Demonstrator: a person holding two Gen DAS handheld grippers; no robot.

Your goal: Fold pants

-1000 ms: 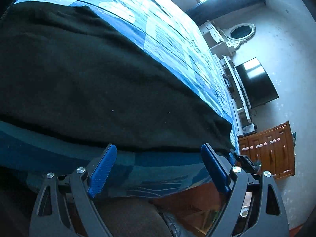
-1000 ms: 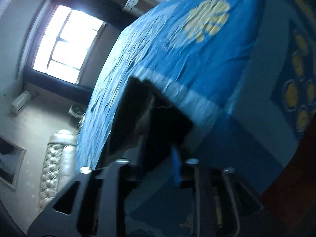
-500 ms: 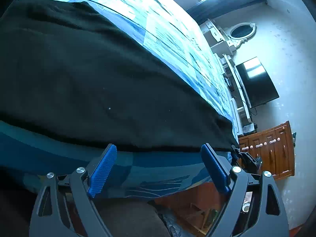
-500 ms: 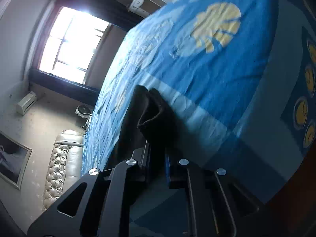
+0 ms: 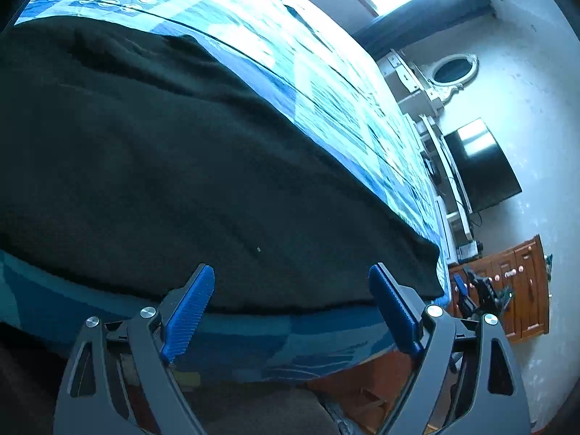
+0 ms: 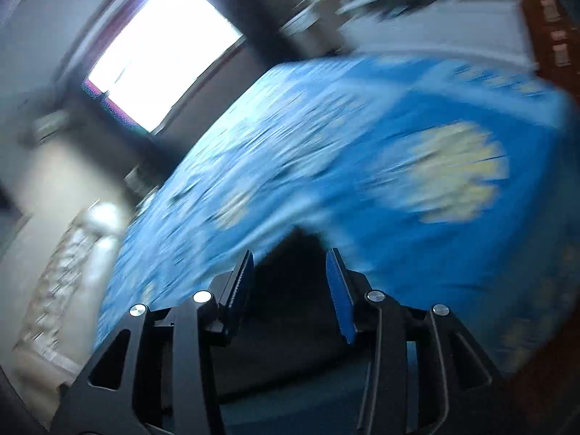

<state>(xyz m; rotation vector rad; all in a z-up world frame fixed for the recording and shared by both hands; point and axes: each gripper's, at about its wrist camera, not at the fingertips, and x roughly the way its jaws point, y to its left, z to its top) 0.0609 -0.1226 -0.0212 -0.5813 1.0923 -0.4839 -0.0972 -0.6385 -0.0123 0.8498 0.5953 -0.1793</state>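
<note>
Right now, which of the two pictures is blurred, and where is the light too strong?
Right wrist view: strong motion blur smears the blue bedspread and the room; the window is burnt out white. Left wrist view: sharp; the dark pants lack detail, glare whitens the far bedspread, and the fisheye bends the bed edge.

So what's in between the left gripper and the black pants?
In the left wrist view, only a strip of the blue bedspread lies between the open left gripper and the near edge of the black pants. Nothing else sits there.
</note>
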